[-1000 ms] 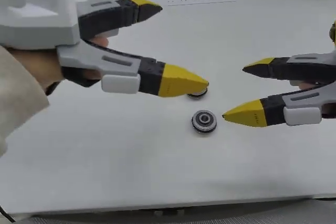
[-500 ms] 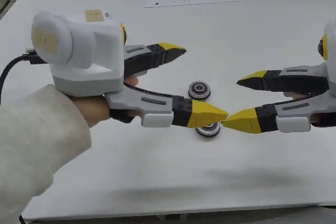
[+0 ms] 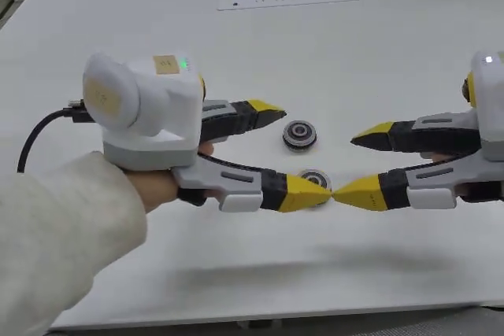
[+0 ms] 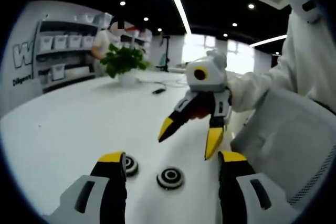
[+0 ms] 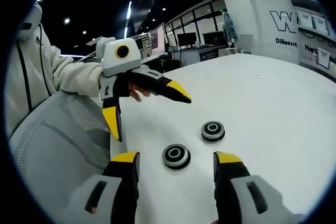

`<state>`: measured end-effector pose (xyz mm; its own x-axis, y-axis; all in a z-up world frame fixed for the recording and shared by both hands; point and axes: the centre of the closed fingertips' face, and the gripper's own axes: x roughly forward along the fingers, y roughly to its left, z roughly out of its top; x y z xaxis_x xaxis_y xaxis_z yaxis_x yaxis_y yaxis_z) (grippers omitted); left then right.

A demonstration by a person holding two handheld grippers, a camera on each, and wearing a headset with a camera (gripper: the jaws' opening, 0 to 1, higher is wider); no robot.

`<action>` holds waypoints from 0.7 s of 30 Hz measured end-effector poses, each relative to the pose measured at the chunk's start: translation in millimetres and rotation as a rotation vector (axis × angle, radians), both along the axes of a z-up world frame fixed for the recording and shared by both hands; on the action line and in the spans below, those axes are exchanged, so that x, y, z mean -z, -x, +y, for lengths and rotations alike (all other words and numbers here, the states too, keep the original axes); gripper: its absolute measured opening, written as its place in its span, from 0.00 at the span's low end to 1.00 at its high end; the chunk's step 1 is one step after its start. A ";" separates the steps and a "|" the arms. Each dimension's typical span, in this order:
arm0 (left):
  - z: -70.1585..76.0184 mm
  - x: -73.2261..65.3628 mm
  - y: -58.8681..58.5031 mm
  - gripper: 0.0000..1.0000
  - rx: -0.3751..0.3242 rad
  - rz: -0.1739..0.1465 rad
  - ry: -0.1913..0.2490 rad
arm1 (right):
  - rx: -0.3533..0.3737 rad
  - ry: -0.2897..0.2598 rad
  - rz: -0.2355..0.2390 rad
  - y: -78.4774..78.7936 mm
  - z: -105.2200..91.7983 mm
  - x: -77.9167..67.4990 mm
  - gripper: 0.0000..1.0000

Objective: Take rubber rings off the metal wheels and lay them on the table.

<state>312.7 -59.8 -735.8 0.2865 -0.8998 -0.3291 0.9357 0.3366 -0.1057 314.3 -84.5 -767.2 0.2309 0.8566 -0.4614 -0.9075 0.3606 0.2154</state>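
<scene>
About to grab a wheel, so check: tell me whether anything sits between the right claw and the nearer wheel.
Nothing visible between them. The nearer wheel lies just ahead of the open right claw. Watch the left claw opposite: in the head view its lower tip nearly meets the right claw's beside that wheel.

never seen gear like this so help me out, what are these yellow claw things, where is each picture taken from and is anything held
No robot here: a person holds a tool with two yellow-tipped jaws in each hand. The wide picture comes from a camera on the person's head, looking down at the left gripper, the right gripper and a white table. The two round pictures come from cameras on the grippers, each looking out between its own jaws at the other gripper. Two metal wheels lie on the table, a far wheel and a near wheel. Both grippers are open and hold nothing.
</scene>
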 end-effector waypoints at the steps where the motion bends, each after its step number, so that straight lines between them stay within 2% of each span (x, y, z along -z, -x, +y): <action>1: -0.4 1.9 0.7 0.71 0.002 0.003 -0.003 | -0.002 0.003 0.001 0.7 -0.1 1.9 0.53; 11: -4.8 25.9 12.6 0.61 0.052 0.018 -0.062 | -0.016 0.030 0.007 5.1 -1.2 13.8 0.47; 21: -4.6 39.6 19.6 0.46 0.072 0.034 -0.091 | -0.024 0.045 0.013 7.7 -1.5 23.0 0.43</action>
